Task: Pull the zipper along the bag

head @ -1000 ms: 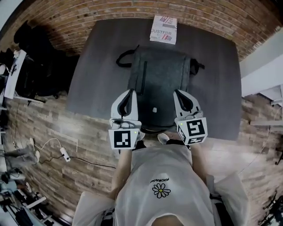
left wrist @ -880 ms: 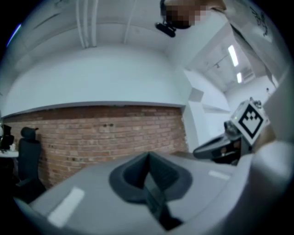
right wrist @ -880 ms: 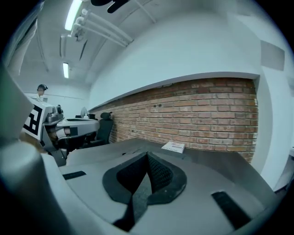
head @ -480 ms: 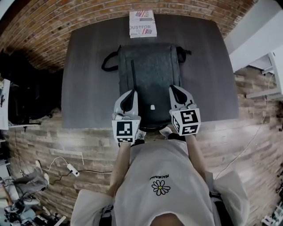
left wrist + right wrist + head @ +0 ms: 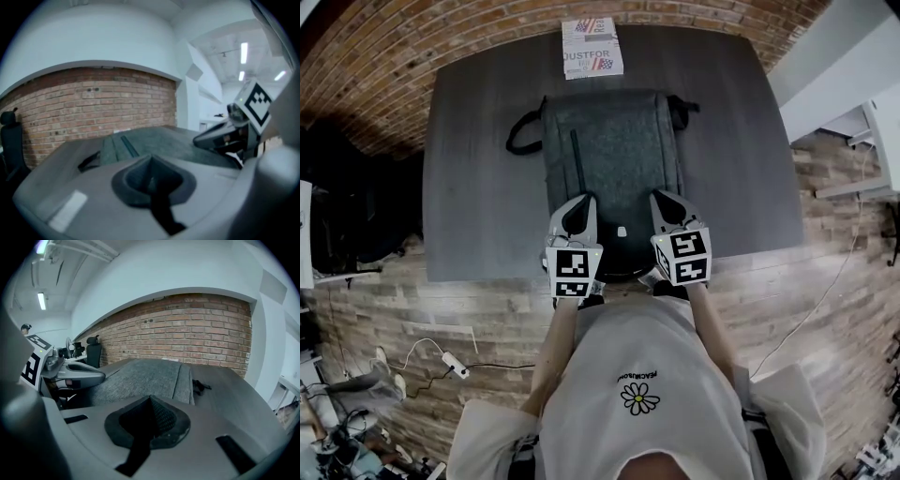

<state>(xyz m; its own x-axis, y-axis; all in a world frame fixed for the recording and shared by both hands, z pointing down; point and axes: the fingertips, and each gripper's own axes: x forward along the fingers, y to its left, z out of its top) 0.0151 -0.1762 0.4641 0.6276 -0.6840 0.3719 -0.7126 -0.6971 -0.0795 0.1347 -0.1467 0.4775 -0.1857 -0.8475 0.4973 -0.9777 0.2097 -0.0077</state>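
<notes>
left hand-held gripper (image 5: pixel 578 210), right hand-held gripper (image 5: pixel 666 205) are edged inward over bag (image 5: pixel 614 155) by surface (image 5: pixel 478 187) near edge | jaws pressed together, nothing held | zipper (image 5: pixel 577 161) untouched

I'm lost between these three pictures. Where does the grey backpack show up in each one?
Head view: the backpack lies flat in the middle of the table, in the upper centre of the picture.
Left gripper view: the backpack is at centre, running slightly right.
Right gripper view: the backpack is centre-left.
Shared landmark: the brick wall beyond the table's far end.
</notes>
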